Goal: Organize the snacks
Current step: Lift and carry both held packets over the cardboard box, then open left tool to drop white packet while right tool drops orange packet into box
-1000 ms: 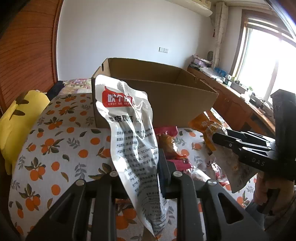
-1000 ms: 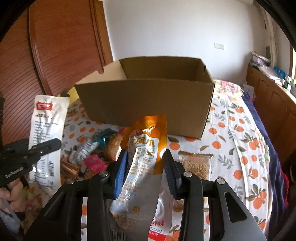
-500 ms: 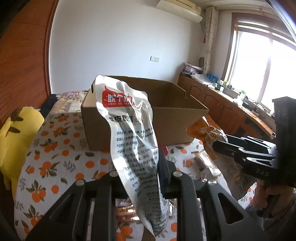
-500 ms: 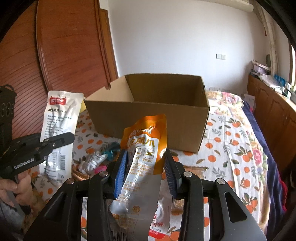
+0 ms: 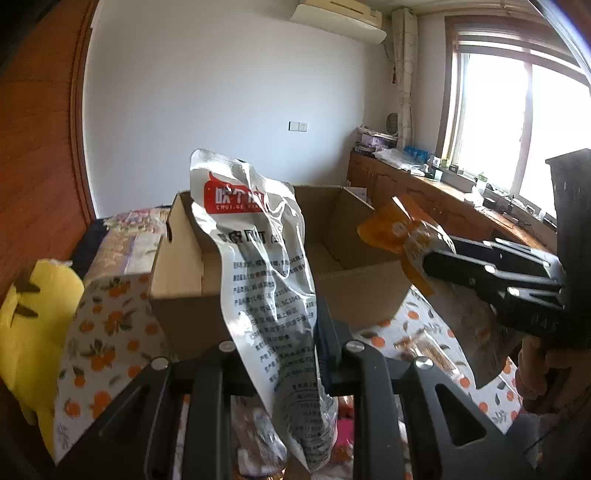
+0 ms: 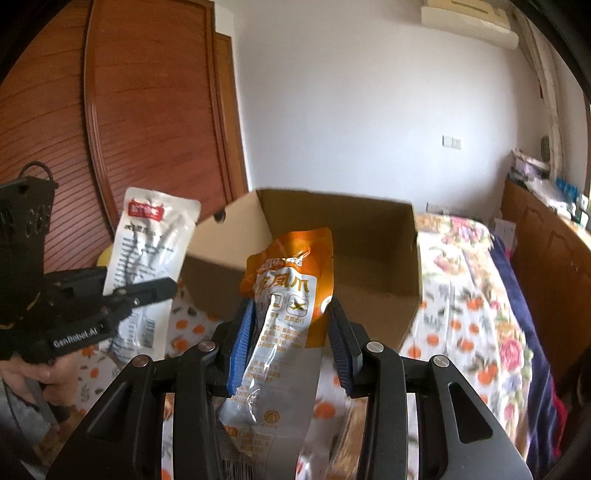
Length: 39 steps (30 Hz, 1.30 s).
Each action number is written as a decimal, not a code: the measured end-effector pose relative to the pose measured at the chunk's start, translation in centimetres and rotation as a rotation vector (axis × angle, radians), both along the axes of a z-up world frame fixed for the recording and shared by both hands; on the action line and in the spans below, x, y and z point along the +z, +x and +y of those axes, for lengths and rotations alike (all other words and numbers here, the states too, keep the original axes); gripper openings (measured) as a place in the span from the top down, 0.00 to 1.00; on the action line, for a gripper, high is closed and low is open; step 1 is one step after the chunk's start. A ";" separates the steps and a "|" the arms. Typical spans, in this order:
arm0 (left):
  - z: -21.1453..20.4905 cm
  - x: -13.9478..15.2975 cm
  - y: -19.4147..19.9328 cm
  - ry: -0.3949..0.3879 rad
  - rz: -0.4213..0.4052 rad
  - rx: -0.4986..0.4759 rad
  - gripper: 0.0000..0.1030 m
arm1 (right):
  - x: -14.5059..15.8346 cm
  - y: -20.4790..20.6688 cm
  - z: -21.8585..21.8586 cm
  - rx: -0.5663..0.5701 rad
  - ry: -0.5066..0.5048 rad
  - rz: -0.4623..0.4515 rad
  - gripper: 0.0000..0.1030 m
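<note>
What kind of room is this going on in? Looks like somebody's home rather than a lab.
Most likely a bedroom in a home. The cardboard box stands on a bed spread with an orange-print sheet, a wooden wardrobe fills one wall, and an air conditioner hangs high near the window.

Home bedroom: quilted bed (image 6: 476, 295), wardrobe (image 6: 147, 122).

Silver packet (image 5: 266, 280) hides box (image 5: 354, 266) front wall; orange packet (image 6: 288, 317) bottom cut off; bedspread (image 6: 469, 295) blurred.
</note>
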<state>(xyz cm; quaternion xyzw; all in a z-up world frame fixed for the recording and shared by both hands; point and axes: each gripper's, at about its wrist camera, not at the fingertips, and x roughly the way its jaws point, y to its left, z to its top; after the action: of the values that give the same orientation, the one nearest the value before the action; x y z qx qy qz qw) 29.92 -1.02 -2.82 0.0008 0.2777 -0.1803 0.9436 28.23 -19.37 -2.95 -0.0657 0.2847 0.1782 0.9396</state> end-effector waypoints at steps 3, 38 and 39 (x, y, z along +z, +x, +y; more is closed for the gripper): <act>0.1 0.4 1.5 0.005 -0.007 -0.004 0.80 | 0.6 1.8 0.2 0.011 0.000 -0.023 0.62; 1.6 -0.6 15.0 -0.046 0.037 -0.002 0.79 | -1.8 15.0 2.0 -0.025 -0.023 -0.019 0.61; 1.7 -0.7 15.0 -0.045 0.041 -0.002 0.79 | -2.1 14.9 2.1 -0.027 -0.031 -0.007 0.61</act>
<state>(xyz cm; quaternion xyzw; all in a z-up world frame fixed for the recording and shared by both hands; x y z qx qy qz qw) 44.91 0.66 -3.56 -0.0239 0.2928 -0.1876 0.9373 43.16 -17.26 -5.10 -0.0768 0.2851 0.1608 0.9418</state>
